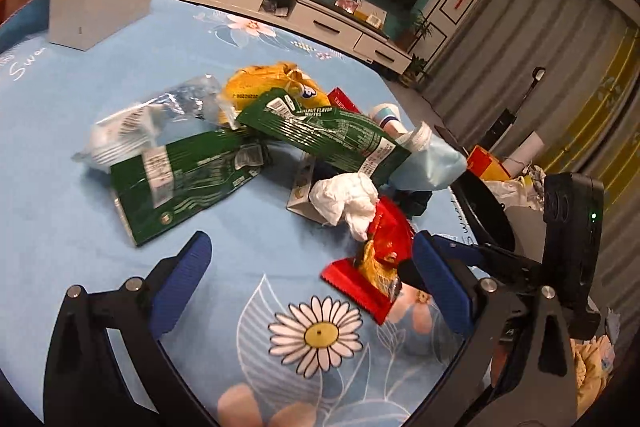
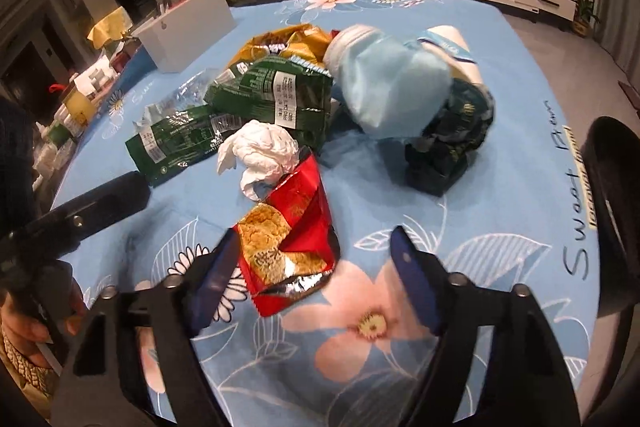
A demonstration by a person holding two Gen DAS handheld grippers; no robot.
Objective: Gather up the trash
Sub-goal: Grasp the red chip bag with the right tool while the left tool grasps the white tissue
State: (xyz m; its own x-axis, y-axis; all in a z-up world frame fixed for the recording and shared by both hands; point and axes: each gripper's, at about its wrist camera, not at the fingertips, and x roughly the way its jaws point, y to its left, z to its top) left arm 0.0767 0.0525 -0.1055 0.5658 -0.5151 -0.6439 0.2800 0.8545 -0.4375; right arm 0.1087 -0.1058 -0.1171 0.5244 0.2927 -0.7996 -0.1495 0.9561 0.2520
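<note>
Right tool (image 2: 316, 259) unclenched astride red wrapper (image 2: 296, 227) edge, left tool (image 1: 312, 267) unclenched w/ bare tablecloth (image 1: 240, 251) between.

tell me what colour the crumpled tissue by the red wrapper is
White; the crumpled tissue shows best in the right wrist view.

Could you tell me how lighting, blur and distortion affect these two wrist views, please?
Left wrist view: warm dim light, fisheye bends the blue tablecloth, green wrapper smeared by motion. Right wrist view: the same bending, light blue bag blurred, red wrapper sharp with foil glare.
</note>
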